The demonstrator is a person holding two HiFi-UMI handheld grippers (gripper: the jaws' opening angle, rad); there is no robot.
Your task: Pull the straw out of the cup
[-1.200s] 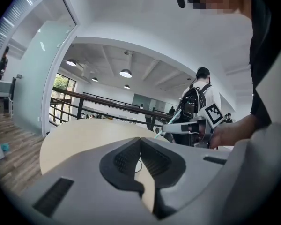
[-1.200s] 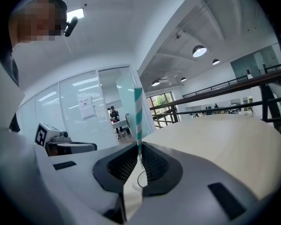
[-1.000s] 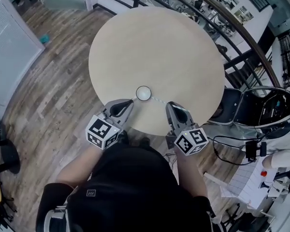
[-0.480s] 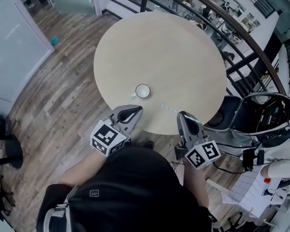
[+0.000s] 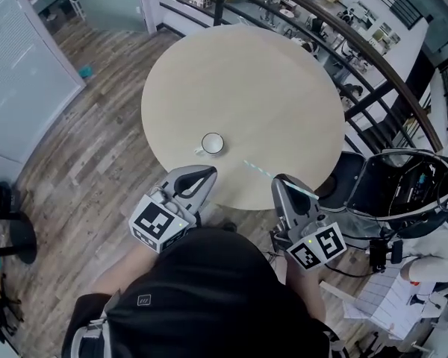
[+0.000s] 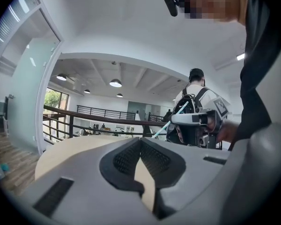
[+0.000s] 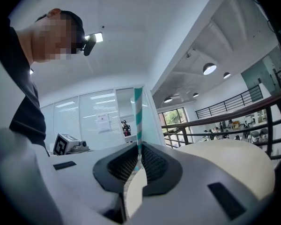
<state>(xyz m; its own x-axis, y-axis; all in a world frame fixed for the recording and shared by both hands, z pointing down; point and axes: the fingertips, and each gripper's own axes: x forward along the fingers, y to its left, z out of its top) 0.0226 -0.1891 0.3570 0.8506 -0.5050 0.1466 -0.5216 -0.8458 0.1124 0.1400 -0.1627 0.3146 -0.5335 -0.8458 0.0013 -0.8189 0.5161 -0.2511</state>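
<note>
A white cup (image 5: pixel 212 144) stands on the round pale table (image 5: pixel 246 80), near its front edge. The teal-and-white striped straw (image 5: pixel 256 168) is out of the cup and hangs over the table's edge to the cup's right. My right gripper (image 5: pixel 285 182) is shut on the straw's lower end; in the right gripper view the straw (image 7: pixel 138 118) rises straight up from between the pads of that gripper (image 7: pixel 139 161). My left gripper (image 5: pixel 207 172) is shut on nothing, below the cup and apart from it. The left gripper view shows its jaws (image 6: pixel 140 143) meeting, with the right gripper (image 6: pixel 196 124) and straw (image 6: pixel 171 121) beyond.
A dark curved railing (image 5: pixel 373 58) runs behind the table. A black chair and cabled equipment (image 5: pixel 403 177) stand at the right. Wooden floor (image 5: pixel 82 148) lies to the left. A person with a backpack (image 6: pixel 194 95) stands beyond the right gripper.
Both grippers have drawn back from the cup toward me and risen. The straw, whose tip was at the cup, now hangs free in the right gripper.
</note>
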